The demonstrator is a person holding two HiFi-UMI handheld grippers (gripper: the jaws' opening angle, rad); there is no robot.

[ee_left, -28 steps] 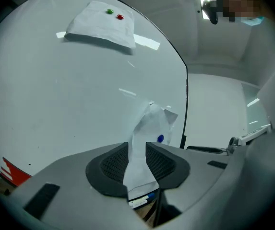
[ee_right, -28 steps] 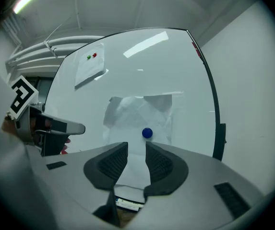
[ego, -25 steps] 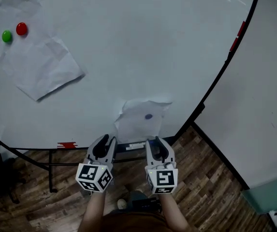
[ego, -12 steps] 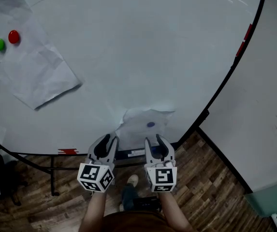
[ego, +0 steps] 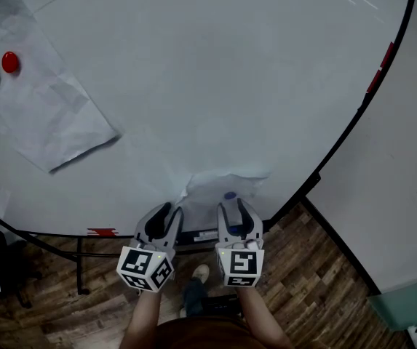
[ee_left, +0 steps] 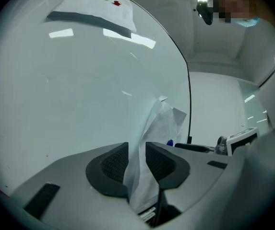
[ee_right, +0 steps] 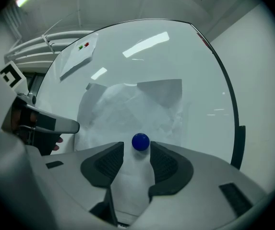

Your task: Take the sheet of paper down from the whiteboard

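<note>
Against the earlier frames, both grippers have closed in on the blue magnet (ego: 230, 195). One second ago they stood below the lower edge of the whiteboard (ego: 215, 86); now their jaws reach onto it.

The sheet of paper (ego: 212, 186) lies on the whiteboard, pinned under the blue magnet, and spreads mainly to the left of and above it. It is crumpled, with a ragged upper edge. Its edge left of the magnet stands up off the board. The visible part is wider than tall in the head view. The grippers cover the part below the magnet, so the long axis cannot be stated.

Left gripper (ego: 169, 213): left of the magnet, jaws released and narrowly apart. The raised paper edge stands in the gap between them; a firm clamp is not evident.

Right gripper (ee_right: 137, 150): jaws released and apart, one tip on either side of the magnet, which sits just ahead of the gap. Paper runs under and between these jaws.
</note>
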